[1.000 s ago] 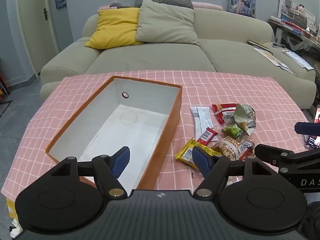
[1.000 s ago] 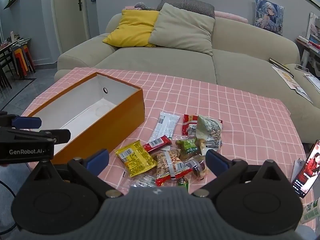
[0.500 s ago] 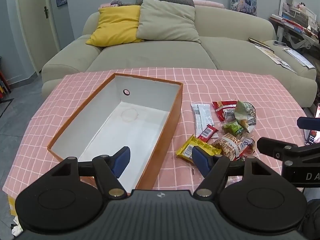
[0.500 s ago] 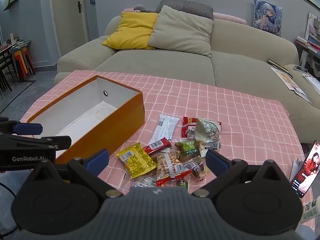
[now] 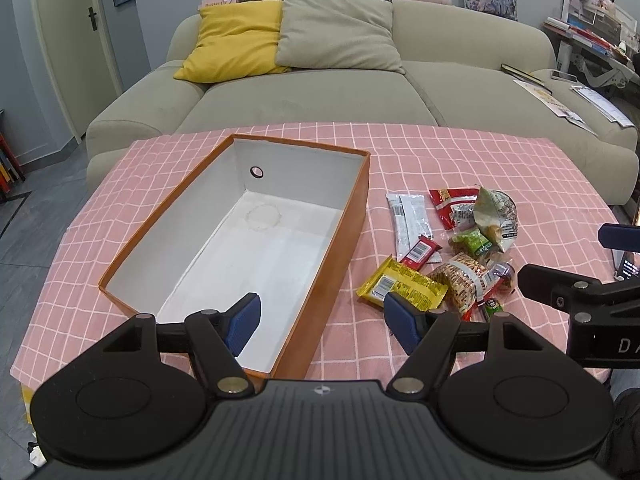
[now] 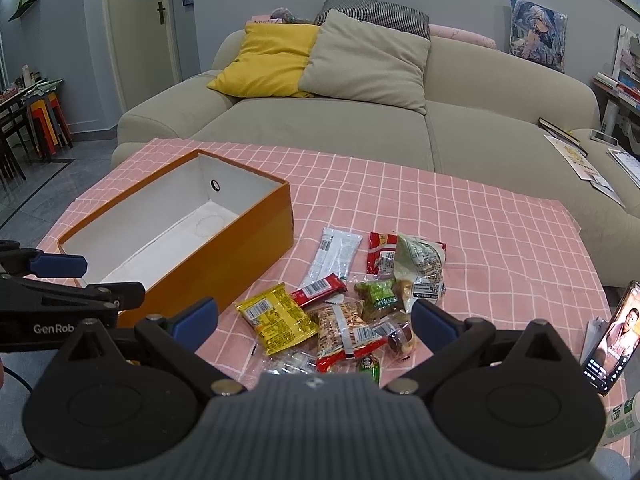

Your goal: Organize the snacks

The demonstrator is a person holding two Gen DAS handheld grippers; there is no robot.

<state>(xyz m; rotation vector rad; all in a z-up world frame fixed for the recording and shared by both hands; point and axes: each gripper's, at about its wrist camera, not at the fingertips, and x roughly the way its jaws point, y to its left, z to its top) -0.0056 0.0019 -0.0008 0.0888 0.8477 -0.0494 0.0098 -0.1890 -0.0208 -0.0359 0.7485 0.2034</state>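
Observation:
An empty orange box with a white inside sits on the pink checked tablecloth. To its right lies a heap of snack packets: a yellow packet, a small red bar, a white packet, a red packet, a green one and a nut packet. My left gripper hovers open over the box's near right corner. My right gripper hangs open just above the near side of the heap. Neither holds anything.
A beige sofa with a yellow cushion and a grey cushion stands behind the table. A lit phone leans at the table's right edge beside a green-and-white bottle. Stacked stools stand far left.
Both views have drawn back and risen slightly, so box and snacks sit a little farther away. Both grippers stay open and nothing on the table has moved.

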